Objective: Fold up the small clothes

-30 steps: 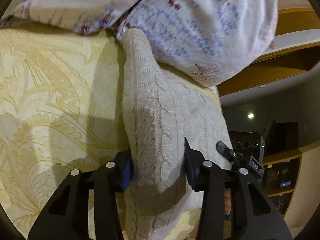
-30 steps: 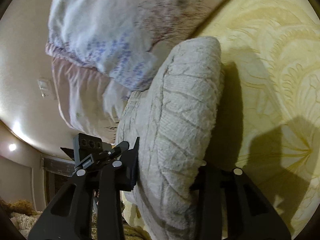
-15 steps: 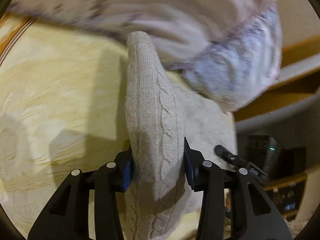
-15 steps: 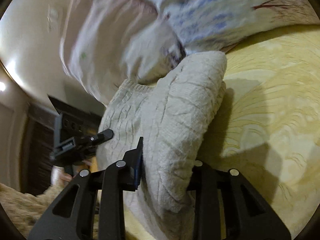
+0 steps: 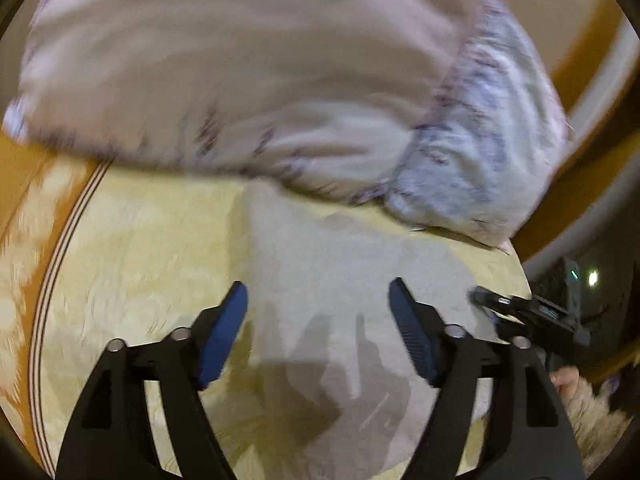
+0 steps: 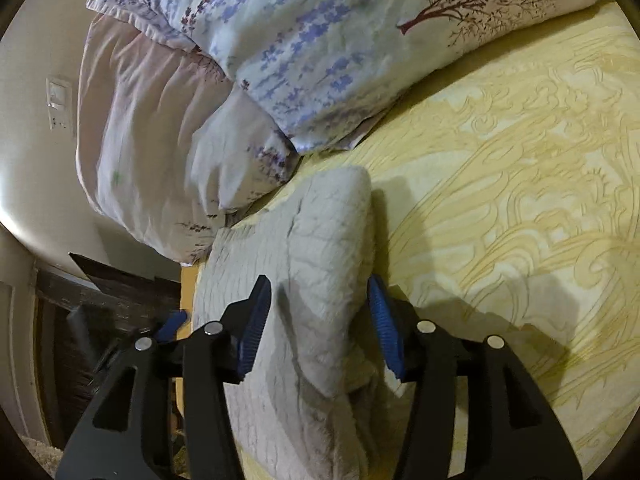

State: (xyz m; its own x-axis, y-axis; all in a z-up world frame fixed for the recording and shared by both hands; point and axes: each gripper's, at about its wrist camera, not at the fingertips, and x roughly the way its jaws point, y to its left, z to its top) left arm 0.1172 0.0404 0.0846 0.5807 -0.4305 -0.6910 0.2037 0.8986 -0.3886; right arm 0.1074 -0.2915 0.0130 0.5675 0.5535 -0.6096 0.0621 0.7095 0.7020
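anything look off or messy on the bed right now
One thing: the beige knit garment lies flat on its left side, but the right gripper holds a bunched fold of it. The yellow bedspread shows no spill or damage.

Your left gripper [image 5: 318, 326] has matte black, angular fingers with triangular cut-outs, a round silver screw head at each joint, and ribbed blue pads [image 5: 412, 338] on the inner faces. Your right gripper [image 6: 318, 326] is built the same: black frame, silver screws, ridged blue pads [image 6: 254, 330]. Just beside the left gripper's right finger, you wear a fuzzy tan cuff [image 5: 592, 416].
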